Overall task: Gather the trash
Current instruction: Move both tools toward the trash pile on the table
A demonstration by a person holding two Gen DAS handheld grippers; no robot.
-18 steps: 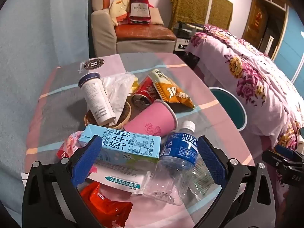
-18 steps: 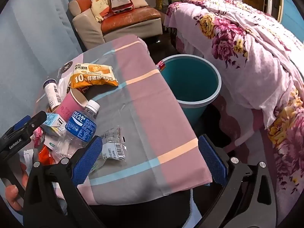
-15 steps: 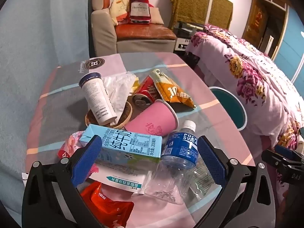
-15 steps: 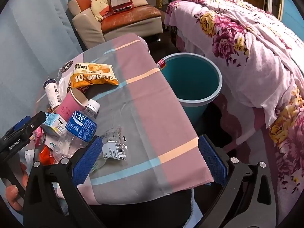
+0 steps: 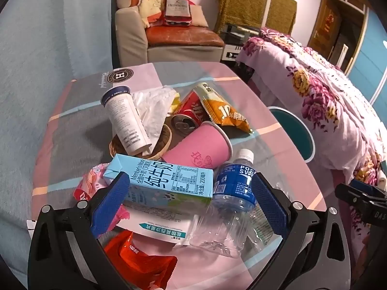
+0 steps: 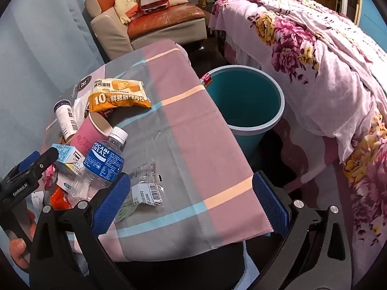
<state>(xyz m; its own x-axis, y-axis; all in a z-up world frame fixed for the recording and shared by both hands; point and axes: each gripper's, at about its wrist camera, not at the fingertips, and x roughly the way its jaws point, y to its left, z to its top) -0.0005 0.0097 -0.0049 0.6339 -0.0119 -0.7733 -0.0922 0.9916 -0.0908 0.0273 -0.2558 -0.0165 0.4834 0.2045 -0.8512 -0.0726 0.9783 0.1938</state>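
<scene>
Showing bin (image 6: 244,101) only in rt view; both grippers (image 5: 191,204) (image 6: 191,201) wide apart, empty.

Soft indoor light is falling from above, and the room is looking bright enough to see colors well. Small shadows are sitting under the pile of trash, and the clear bottle (image 5: 225,207) is shining a little where light is hitting it. Both pictures are bending round at the edges, the corners are going black, and far things are looking a bit fuzzy.
</scene>
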